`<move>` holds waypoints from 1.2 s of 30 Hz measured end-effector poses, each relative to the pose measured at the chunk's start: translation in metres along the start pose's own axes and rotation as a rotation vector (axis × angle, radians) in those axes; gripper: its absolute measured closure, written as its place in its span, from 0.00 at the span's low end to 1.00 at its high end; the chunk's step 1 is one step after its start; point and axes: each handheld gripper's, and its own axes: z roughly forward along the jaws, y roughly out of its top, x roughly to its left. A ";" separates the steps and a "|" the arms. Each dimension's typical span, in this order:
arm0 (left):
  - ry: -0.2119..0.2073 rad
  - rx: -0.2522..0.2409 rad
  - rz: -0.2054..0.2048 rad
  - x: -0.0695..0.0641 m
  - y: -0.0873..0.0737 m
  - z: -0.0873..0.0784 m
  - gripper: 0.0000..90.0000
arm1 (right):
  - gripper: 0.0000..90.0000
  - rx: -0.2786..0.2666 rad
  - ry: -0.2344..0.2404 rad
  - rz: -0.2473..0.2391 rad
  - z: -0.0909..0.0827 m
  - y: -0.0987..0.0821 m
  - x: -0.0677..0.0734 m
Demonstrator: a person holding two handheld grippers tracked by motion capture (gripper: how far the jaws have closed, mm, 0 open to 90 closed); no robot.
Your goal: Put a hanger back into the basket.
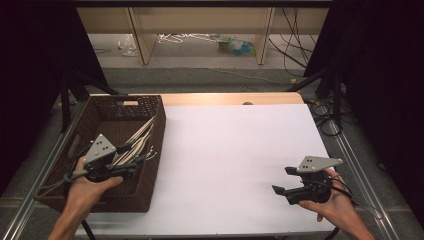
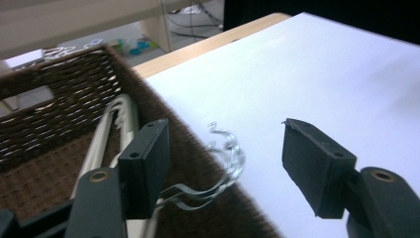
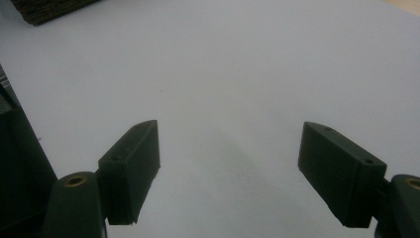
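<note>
A dark brown wicker basket stands on the left part of the white table. Several pale clothes hangers lie slanted inside it. In the left gripper view their pale bars rest in the basket, and their clear hooks poke over its near rim. My left gripper hovers over the basket's right side. Its jaws stand open, with the hooks beyond them and untouched. My right gripper is open low over bare table at the front right, with nothing between its jaws.
A strip of wooden table edge runs along the far side. Behind it are pale shelf legs, loose hangers and cables on the floor. Black drapes close in both sides. Metal rails flank the table.
</note>
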 end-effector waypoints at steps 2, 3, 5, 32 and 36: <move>-0.020 -0.014 0.011 -0.007 0.002 0.000 0.36 | 0.27 -0.011 -0.007 -0.001 0.001 0.000 0.001; -0.021 -0.017 0.013 -0.011 0.003 0.000 0.36 | 0.27 -0.016 -0.013 0.001 0.001 0.000 0.002; -0.034 -0.022 0.013 -0.019 0.005 0.000 0.34 | 0.27 -0.034 -0.009 0.002 0.002 -0.001 0.003; -0.166 -0.059 0.053 -0.095 0.003 0.030 0.22 | 0.20 -0.184 0.011 0.031 0.015 -0.009 0.021; -0.181 -0.066 0.051 -0.104 -0.004 0.033 0.22 | 0.20 -0.208 0.003 0.033 0.012 -0.009 0.025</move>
